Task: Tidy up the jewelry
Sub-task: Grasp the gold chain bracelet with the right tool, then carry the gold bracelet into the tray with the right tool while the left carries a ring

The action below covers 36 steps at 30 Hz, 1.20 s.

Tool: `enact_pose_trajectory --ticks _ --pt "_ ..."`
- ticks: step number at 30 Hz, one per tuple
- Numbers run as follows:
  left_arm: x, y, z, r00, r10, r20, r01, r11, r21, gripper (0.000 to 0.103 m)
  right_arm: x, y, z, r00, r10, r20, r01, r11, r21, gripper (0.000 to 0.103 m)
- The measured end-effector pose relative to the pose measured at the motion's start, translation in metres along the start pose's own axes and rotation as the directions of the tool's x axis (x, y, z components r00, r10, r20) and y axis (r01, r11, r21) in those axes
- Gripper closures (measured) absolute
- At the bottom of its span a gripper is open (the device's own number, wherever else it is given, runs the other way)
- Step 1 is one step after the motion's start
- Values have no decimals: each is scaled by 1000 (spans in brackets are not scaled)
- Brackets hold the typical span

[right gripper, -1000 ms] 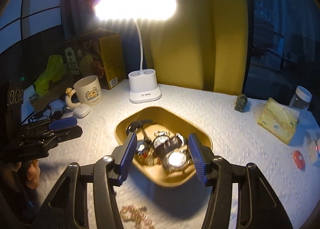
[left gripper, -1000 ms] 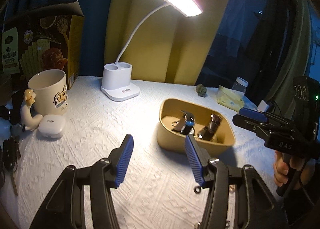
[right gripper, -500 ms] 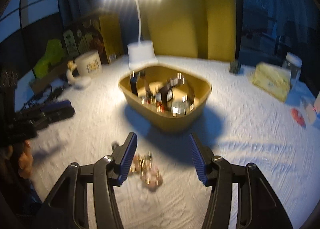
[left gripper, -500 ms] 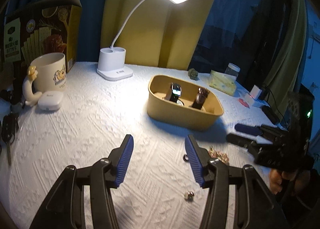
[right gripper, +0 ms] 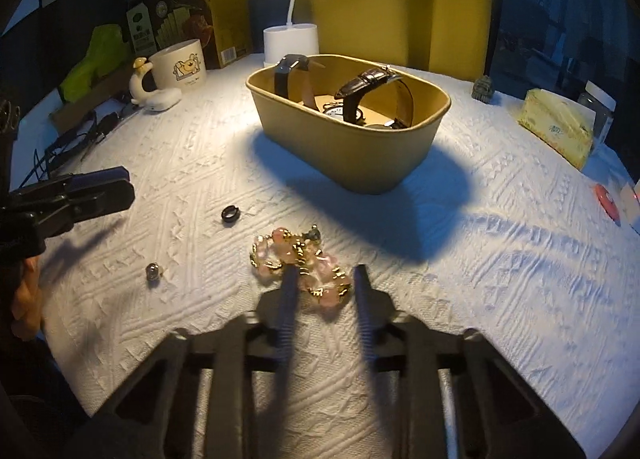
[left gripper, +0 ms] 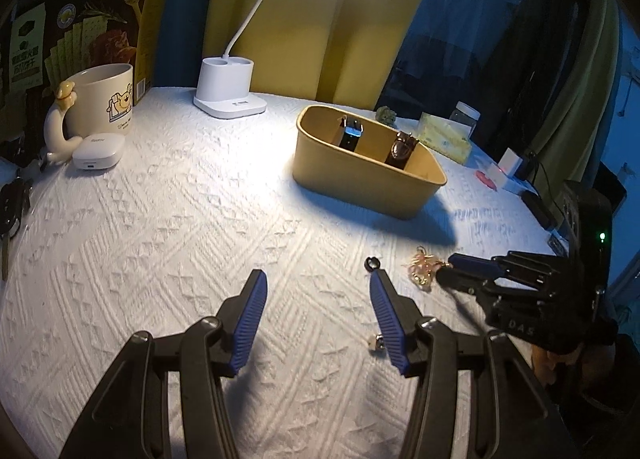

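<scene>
The right gripper (right gripper: 325, 283) has dropped low to the table (right gripper: 480, 259), its jaws parted and straddling the pink-and-gold bracelet (right gripper: 304, 259) without closing on it; half a second ago they hung short of it. "DAS" is printed on its body. The left gripper (left gripper: 316, 299) hovers with jaws wide and empty, a black ring (left gripper: 373, 262) just ahead of its right finger and a small bead (left gripper: 378, 343) beside it. Beyond stands the tan tray (right gripper: 348, 155) holding watches (right gripper: 368, 87). Farther left, a white case (left gripper: 97, 152) bears faint lettering beside the mug (left gripper: 100, 99).
</scene>
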State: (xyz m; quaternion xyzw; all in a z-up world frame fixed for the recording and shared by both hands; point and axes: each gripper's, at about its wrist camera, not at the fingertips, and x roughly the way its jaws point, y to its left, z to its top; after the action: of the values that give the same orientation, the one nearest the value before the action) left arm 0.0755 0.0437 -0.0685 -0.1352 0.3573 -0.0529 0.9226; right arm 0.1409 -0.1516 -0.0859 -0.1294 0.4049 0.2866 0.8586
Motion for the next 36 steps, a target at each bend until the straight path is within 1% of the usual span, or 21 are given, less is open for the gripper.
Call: enact_pose_trajectory --ticks 1,2,6,14,16,18,21,22,23,25,29,36 --pt "0 0 -1 1000 2 -1 -2 1000 0 50 0 0 -1 1000 1 3 -1 1000 2 94" --pt "0 0 -1 1000 3 -3 -3 1000 -1 50 -1 -1 -2 1000 3 8 -3 1000 6 94" --pt "0 -3 -3 1000 9 -16 -9 1000 7 50 -11 -5 -1 998 5 55 -6 1000 18 95" --pt "4 -18 -11 998 17 -55 -14 999 48 50 -34 -12 2 994 -3 113 1 1000 23 95" --pt "7 -25 -15 997 25 -74 -20 997 74 50 -40 -14 1 992 -2 124 -1 1000 30 95" --pt "11 -34 -19 994 55 -97 -43 992 117 50 -44 -17 -1 991 0 134 -4 999 35 95" --pt "15 -42 -23 992 54 -118 -37 988 147 51 -51 -22 -7 988 0 152 -9 998 59 94" --pt "17 -46 -24 990 56 -126 -35 986 163 59 -52 -24 -8 988 0 156 -11 998 66 94" --pt "18 -49 -25 989 60 -134 -36 984 174 68 -54 -26 -9 987 1 160 -13 997 73 94" --pt "20 -54 -26 988 84 -133 -56 977 206 73 -57 -30 -12 986 2 167 -17 996 86 94" --pt "23 -60 -26 985 98 -140 -65 972 226 90 -60 -36 -15 985 3 175 -21 995 99 94" --pt "26 -68 -26 985 91 -147 -55 971 233 90 -66 -49 -19 982 4 190 -27 992 121 94"
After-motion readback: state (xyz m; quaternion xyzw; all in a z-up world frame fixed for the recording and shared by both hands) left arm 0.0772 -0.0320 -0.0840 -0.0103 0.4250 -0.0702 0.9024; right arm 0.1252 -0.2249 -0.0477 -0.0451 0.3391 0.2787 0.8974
